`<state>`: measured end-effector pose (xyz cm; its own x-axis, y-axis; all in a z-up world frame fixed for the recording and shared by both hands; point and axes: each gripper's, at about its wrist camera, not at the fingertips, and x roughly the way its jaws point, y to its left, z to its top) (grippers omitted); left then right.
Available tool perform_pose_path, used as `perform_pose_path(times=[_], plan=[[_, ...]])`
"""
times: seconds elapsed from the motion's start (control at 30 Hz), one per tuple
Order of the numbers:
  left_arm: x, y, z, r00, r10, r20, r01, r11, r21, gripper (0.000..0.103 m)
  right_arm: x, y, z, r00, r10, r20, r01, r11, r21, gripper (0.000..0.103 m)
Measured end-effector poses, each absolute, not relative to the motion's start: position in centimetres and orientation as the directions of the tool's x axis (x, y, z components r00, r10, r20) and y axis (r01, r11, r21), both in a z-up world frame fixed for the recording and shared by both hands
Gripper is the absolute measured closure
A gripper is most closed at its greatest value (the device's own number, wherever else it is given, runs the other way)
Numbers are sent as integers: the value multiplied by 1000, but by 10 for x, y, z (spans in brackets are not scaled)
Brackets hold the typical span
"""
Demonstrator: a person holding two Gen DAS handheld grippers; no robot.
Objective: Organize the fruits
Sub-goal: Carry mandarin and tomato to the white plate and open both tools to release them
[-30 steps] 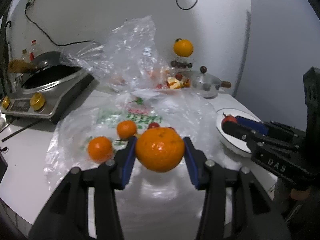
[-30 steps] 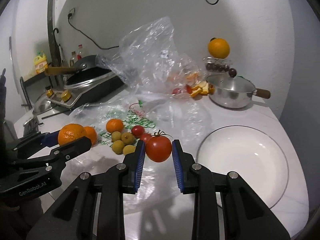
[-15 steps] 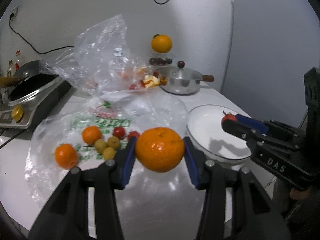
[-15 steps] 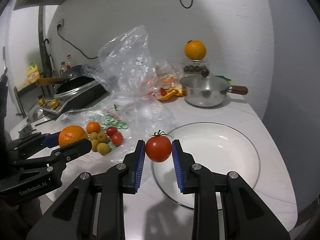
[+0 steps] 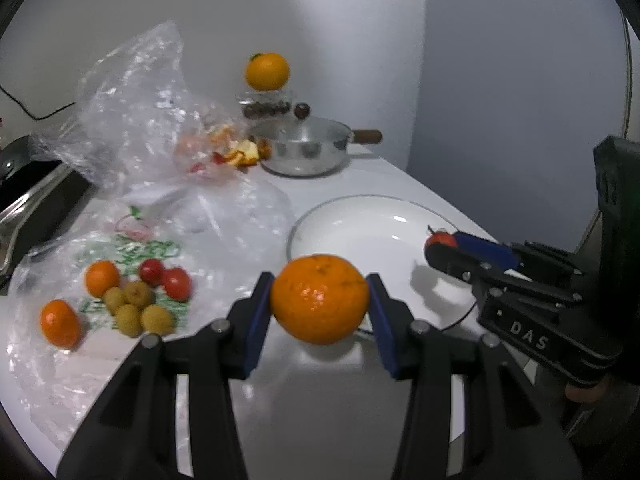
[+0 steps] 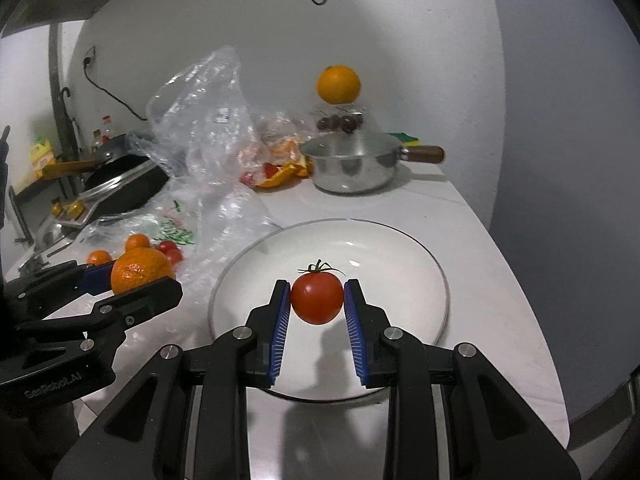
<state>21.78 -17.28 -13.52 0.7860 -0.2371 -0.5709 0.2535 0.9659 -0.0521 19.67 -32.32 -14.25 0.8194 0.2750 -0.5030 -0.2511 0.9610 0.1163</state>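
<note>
We carry a round red tomato (image 6: pixel 317 298), clamped in the right gripper (image 6: pixel 317 300), over the white round plate (image 6: pixel 400 248), while the left gripper (image 5: pixel 319 304), gripping a round orange mandarin (image 5: pixel 319 298), hangs at the plate's near-left rim.

The white plate (image 6: pixel 420 256) lies bare and reachable; crumpled plastic bag (image 6: pixel 200 120) and pot (image 6: pixel 352 164) crowd behind it.

Home kitchen, lidded saucepan (image 6: pixel 352 166), wok (image 6: pixel 120 178) on cooktop (oil bottles behind), white counter (image 6: pixel 460 216)
</note>
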Motion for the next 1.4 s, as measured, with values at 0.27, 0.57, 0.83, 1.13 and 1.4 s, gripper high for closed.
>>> perform_pose_path(times=[0.27,0.57,0.83,1.13,1.4], plan=[[235,-200,-150,752,-248,-610,284,958,-39,56,202,-349,-154,810,260,-526,-225,966,130,74],[248,-219,-160,723,-268,-637,312,949,-44,56,208,-363,-159,805,265,-530,-231,964,131,74],[249,-222,-162,707,-286,-647,326,944,-62,54,209,-364,-159,803,271,-530,-238,962,131,74],[237,-207,-148,739,-301,-602,321,944,-77,40,206,-355,-153,805,266,-530,-244,963,112,65],[224,-185,-136,773,-290,-565,294,952,-86,39,198,-338,-143,811,264,-521,-255,963,91,64]])
